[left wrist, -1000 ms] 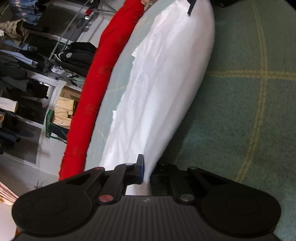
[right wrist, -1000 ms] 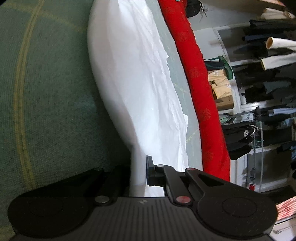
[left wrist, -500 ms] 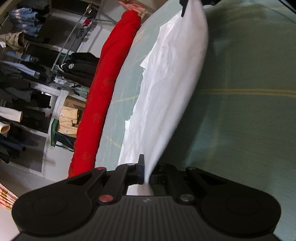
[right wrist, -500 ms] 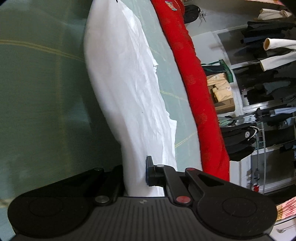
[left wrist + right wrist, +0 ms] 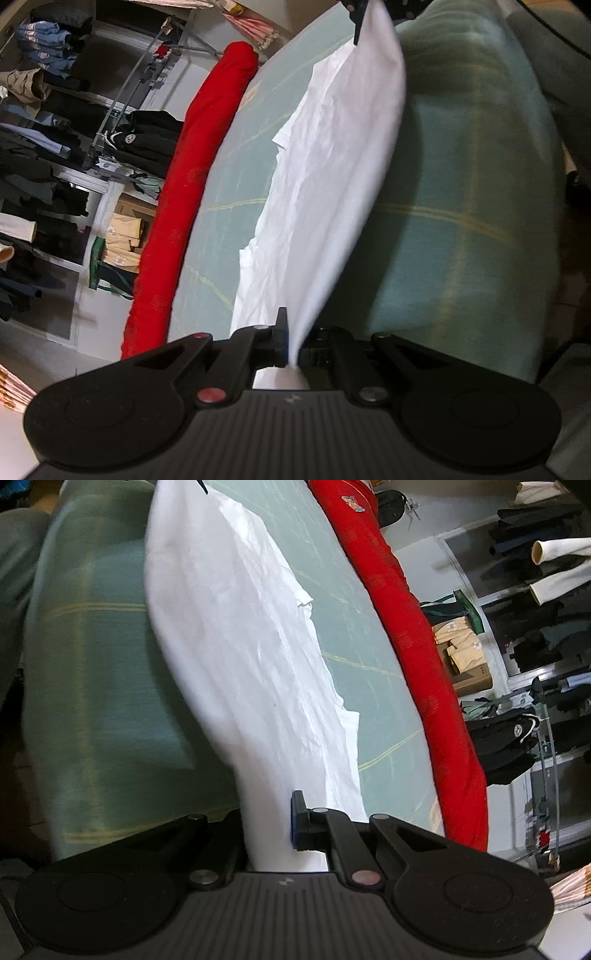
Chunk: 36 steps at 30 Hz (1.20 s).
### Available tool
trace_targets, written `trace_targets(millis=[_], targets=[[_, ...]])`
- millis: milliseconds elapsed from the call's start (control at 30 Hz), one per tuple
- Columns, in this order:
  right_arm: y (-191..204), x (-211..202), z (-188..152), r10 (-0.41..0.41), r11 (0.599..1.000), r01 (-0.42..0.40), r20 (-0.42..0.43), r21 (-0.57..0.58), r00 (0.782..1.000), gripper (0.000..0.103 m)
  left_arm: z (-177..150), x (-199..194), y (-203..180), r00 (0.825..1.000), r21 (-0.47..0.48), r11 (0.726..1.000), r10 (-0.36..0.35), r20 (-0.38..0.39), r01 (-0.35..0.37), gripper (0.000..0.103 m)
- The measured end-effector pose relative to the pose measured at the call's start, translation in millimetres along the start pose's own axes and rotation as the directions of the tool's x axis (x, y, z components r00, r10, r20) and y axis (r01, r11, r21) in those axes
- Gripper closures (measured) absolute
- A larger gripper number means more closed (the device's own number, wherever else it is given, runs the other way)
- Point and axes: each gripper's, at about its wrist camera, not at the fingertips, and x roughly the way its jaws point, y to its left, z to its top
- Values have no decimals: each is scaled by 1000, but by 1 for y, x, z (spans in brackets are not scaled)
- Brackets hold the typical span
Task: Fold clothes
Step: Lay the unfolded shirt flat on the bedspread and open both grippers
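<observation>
A: At the bottom of each wrist view, what is hard to read?

B: The pinch itself. The left gripper has its jaws closed on the edge of the white garment, yet the cloth covers the pad faces. The right gripper is clamped the same way on the other end, and its left finger sits behind the fabric.

A: And the far end?

B: At twelve o'clock in the left view, the other gripper is cut off by the frame.

A: How does the garment look?

B: Wrinkled, stretched taut between both grippers, its lower part trailing on the green checked cover. A red roll lies at ten o'clock, apart from it; the near folds are blurred.
</observation>
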Motion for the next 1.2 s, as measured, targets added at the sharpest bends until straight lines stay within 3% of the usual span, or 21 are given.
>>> trace_targets(millis=[367,433,500,600,700,767,867,900,967,1067,1133,1200], targets=[[24,0,-7,93,995,-91,-35,50,995,93,-9,0,-19,998,-26,998,-62,-16,62,100],[23,1,-10,132,989,-129,-47,66,990,82,-11,-4,-21,995,-24,995,-93,-25,92,92],[23,-3,-14,162,984,-158,-48,78,986,74,-18,-12,-20,989,-38,989,-147,-31,145,92],[18,-13,-23,223,969,-215,-51,117,974,66,-24,-17,-3,984,-119,978,-178,-19,174,92],[12,-32,-36,313,938,-303,-38,168,949,51,-29,-20,16,980,-206,959,-200,-4,195,92],[6,-42,-42,343,923,-331,-29,196,939,48,-33,-22,29,977,-263,942,-214,8,209,92],[-7,-50,-44,344,911,-335,3,242,939,47,-38,-25,48,972,-347,910,-234,26,228,90],[-13,-50,-42,339,904,-333,28,267,941,42,-40,-26,55,970,-375,897,-240,33,235,90],[-24,-44,-38,329,882,-337,81,329,941,34,-44,-13,58,965,-439,863,-259,46,252,86],[-33,-24,-33,349,820,-382,156,427,924,32,-58,13,48,954,-513,815,-299,27,270,84],[-28,-8,-38,370,790,-394,147,470,917,32,-75,25,43,940,-568,776,-341,-13,274,84],[-20,4,-51,403,769,-400,106,500,909,32,-98,27,44,931,-626,726,-366,0,286,83]])
